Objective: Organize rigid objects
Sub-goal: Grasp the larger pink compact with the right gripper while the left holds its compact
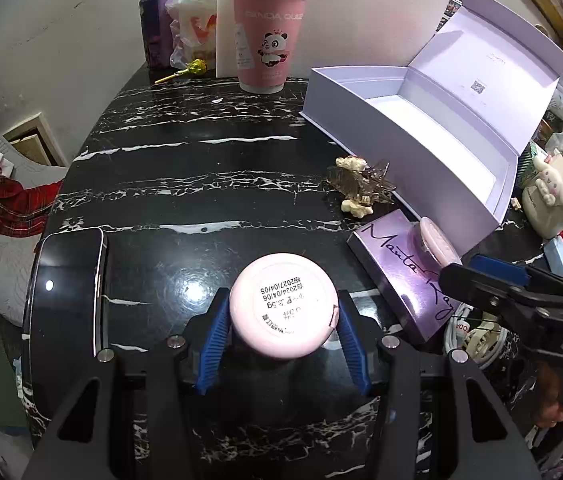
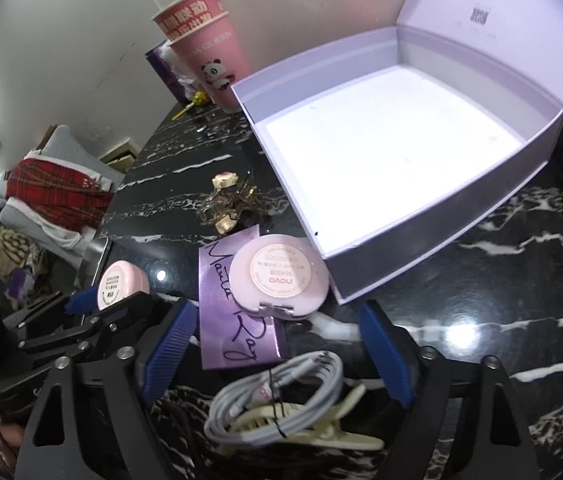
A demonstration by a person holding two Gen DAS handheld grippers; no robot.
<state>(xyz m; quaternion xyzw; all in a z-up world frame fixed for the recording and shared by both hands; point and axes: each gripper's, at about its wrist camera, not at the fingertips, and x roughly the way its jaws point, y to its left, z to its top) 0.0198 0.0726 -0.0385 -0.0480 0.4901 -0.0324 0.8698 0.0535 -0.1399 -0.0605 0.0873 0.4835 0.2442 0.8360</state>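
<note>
My left gripper is shut on a small round pink jar, label facing the camera, just above the black marble table; it also shows in the right wrist view. My right gripper is open and empty, low over a purple "Manta Ray" box with a pink round compact on top. The open lavender gift box with a white floor stands empty beyond; it also shows in the left wrist view.
A coiled white cable and cream hair claw lie under my right gripper. Hair clips with cream charms lie mid-table. A black phone lies left. Stacked pink cups stand at the back. A plush-decorated jar stands right.
</note>
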